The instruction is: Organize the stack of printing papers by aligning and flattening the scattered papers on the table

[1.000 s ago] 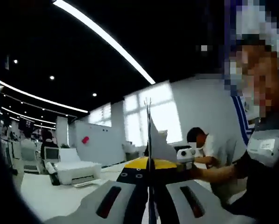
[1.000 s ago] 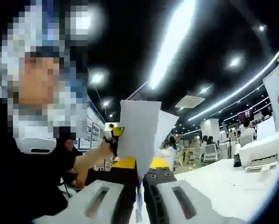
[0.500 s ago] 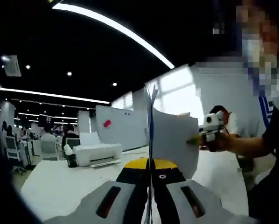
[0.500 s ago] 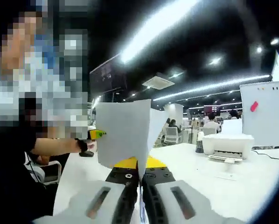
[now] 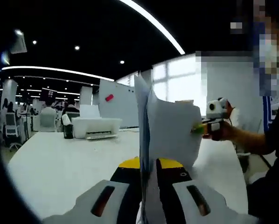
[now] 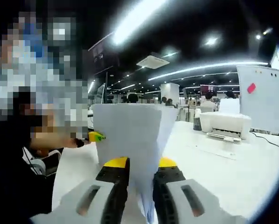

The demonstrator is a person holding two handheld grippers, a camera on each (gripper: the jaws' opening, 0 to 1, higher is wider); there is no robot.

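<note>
The stack of white printing papers (image 5: 170, 135) stands upright above the white table (image 5: 60, 163), held from two sides. My left gripper (image 5: 149, 164) is shut on one edge of the sheets. The right gripper (image 5: 213, 122), in a person's hand, grips the opposite edge. In the right gripper view the same papers (image 6: 130, 133) rise between the jaws of my right gripper (image 6: 140, 164), which is shut on them. The left gripper's yellow-green tip (image 6: 96, 136) touches the sheets' far edge. The sheets fan apart a little at the top.
A white printer (image 5: 95, 127) and a dark bottle (image 5: 67, 127) stand at the far side of the table, before a whiteboard (image 5: 116, 100) with a red mark. The printer (image 6: 223, 125) also sits at right on the table (image 6: 233, 163). A person's body is close by.
Both views have tilted down from the ceiling toward the table. The papers stay clamped at both edges and now sit lower, closer to the tabletop.
</note>
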